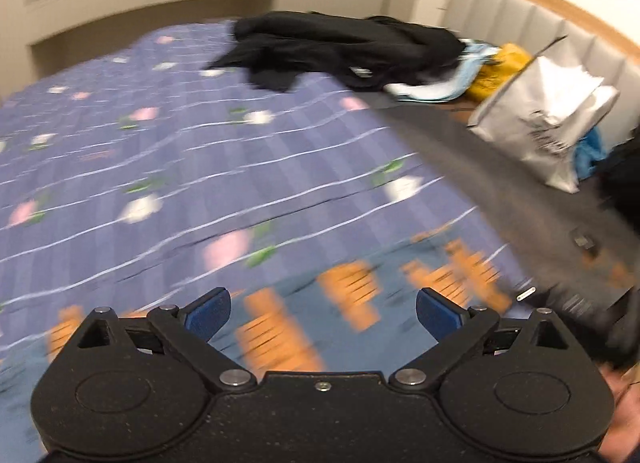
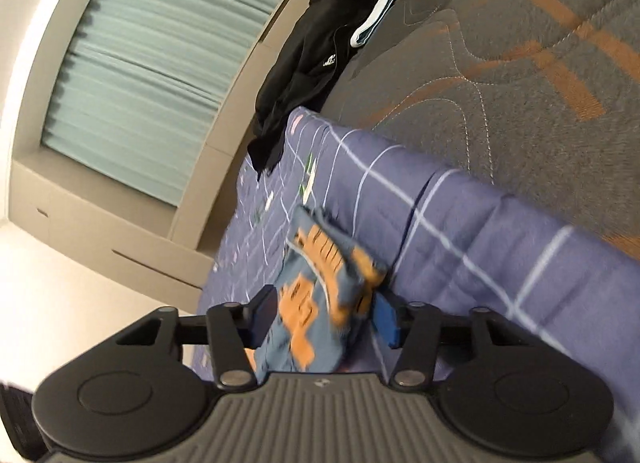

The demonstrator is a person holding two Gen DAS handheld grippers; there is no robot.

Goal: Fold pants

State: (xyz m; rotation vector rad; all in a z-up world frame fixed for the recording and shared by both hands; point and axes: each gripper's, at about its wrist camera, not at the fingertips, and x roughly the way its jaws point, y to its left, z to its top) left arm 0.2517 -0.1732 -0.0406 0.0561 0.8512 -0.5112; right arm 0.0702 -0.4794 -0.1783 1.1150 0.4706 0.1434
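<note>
The pants point(image 1: 352, 303) are blue with orange patterns and lie on the purple checked bedspread point(image 1: 200, 151) just in front of my left gripper point(image 1: 323, 313). That gripper is open and empty, its blue pads spread wide above the fabric. In the right wrist view, my right gripper point(image 2: 326, 319) is closed on a bunched part of the pants point(image 2: 320, 295), which sits between its blue pads point(image 2: 386, 321). The view is tilted and blurred by motion.
A pile of black clothes point(image 1: 340, 47) lies at the far side of the bed; it also shows in the right wrist view point(image 2: 312, 51). A white bag point(image 1: 548, 115) and a yellow item point(image 1: 500, 71) stand near the headboard. A grey quilted blanket point(image 2: 500, 63) covers the bed's right part.
</note>
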